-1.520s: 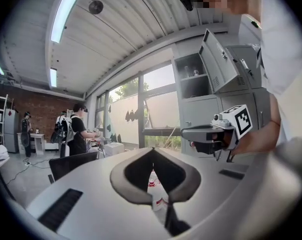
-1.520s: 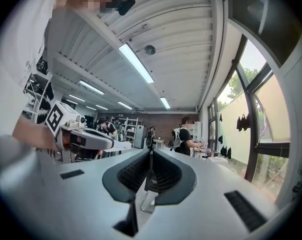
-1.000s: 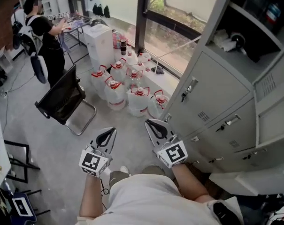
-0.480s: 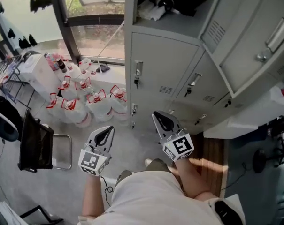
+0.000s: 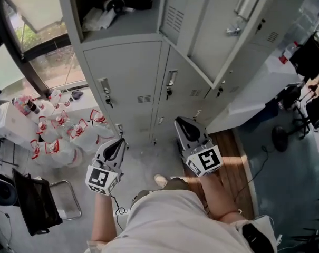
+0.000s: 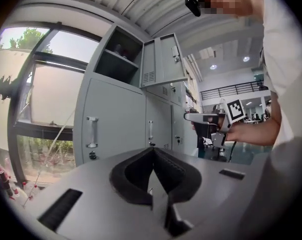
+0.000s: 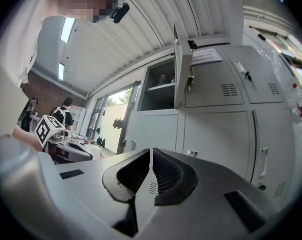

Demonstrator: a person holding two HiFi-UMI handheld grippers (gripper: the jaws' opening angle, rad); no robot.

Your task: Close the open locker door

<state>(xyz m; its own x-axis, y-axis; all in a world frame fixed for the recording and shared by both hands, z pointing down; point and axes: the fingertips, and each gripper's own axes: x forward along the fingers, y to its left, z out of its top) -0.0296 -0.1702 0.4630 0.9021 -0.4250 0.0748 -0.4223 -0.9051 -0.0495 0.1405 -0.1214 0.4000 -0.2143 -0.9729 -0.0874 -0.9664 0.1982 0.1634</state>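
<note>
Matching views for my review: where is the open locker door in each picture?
Head view: open locker door, top, right of centre.
Left gripper view: the door, upper centre, swung outward.
Right gripper view: the door, upper centre, nearly edge-on.
Shared landmark: the open compartment, directly left of the door in all three.

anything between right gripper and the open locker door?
Nothing: right gripper view shows bare air from the right gripper to the open locker door, with closed lockers below it.
</note>
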